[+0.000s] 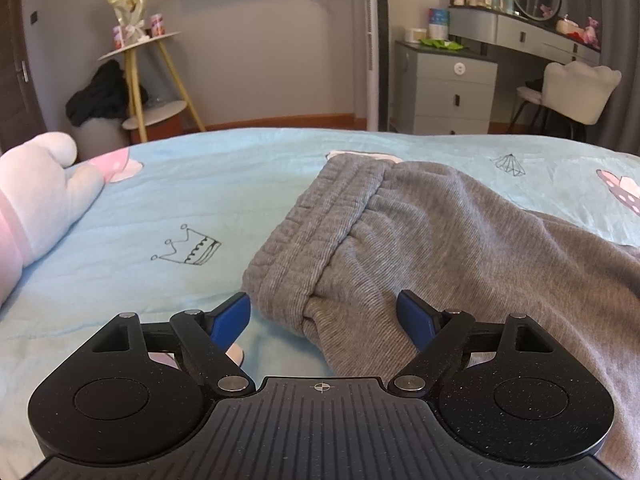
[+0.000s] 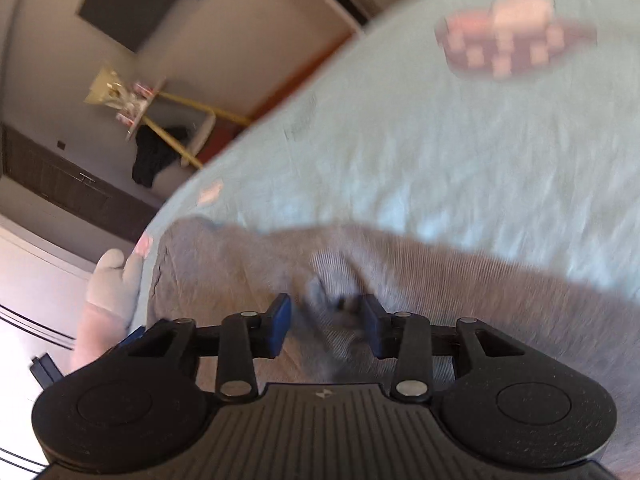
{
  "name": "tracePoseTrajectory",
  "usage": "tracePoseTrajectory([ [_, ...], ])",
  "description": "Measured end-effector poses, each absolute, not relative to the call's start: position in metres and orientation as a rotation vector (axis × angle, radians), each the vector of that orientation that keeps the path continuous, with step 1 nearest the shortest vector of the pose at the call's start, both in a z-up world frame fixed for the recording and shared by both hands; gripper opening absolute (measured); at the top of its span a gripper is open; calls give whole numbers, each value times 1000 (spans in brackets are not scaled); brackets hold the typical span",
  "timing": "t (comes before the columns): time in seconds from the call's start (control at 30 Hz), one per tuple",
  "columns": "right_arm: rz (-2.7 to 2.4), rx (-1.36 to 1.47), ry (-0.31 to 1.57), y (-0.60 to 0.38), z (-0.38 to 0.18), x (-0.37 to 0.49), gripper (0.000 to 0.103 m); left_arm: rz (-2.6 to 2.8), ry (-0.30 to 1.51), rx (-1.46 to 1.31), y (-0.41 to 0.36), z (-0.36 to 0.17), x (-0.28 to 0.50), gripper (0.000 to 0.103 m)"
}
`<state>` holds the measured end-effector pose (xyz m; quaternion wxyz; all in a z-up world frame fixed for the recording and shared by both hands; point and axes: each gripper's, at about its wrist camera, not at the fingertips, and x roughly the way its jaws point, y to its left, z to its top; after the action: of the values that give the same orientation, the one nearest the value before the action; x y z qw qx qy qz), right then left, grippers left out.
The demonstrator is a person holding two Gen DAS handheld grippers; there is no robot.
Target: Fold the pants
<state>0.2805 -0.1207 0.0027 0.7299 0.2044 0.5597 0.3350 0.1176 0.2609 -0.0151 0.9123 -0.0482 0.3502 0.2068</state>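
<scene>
While the grey sweatpants point(image 1: 460, 236) lie spread on the light-blue bedsheet point(image 1: 192, 184), both grippers hang low over them, pointing down at the fabric.

Left gripper point(image 1: 324, 316): jaws spread wide, blue pads point(image 1: 232, 316) well apart. Near corner of the ribbed waistband point(image 1: 316, 232) sits in the gap between them, no pad pressing on it. Left pad is over bare sheet, right pad over the grey cloth. Nothing held.

Right gripper point(image 2: 326, 320): jaws partly open, gap clearly narrower than the left one's. Grey fabric bunches up between the pads, with a dark blurred bit, possibly a drawstring end, in the gap. Right wrist view is motion-smeared, so can't confirm whether the pads touch the cloth; they don't look clamped on it.

Pants position: waistband end toward the left of the bed, legs running off right, near edge under both grippers. Pink-and-white plush toy point(image 1: 44, 192) at far left on the sheet, apart from the pants. Crown print point(image 1: 188, 246) on the sheet between toy and waistband.
</scene>
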Motion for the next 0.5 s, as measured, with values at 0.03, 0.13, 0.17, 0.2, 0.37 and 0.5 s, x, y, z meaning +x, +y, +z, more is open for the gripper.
tracePoseTrajectory([
  [0.03,738,450,1232,-121,3,281,39,424,722,-102,261,-15,117,87],
  [0.13,740,584,1301,-124,-7,289,40,425,724,-120,264,-17,117,88],
  [0.17,728,616,1316,-124,-12,291,40,428,726,-127,265,-18,117,88],
  [0.2,716,647,1328,-123,-17,293,40,431,729,-135,266,-19,117,88],
  [0.37,693,792,1300,-125,-31,297,27,435,731,-145,265,-19,117,88],
  [0.5,649,723,1104,-126,-12,296,5,430,734,-135,265,-19,116,89],
])
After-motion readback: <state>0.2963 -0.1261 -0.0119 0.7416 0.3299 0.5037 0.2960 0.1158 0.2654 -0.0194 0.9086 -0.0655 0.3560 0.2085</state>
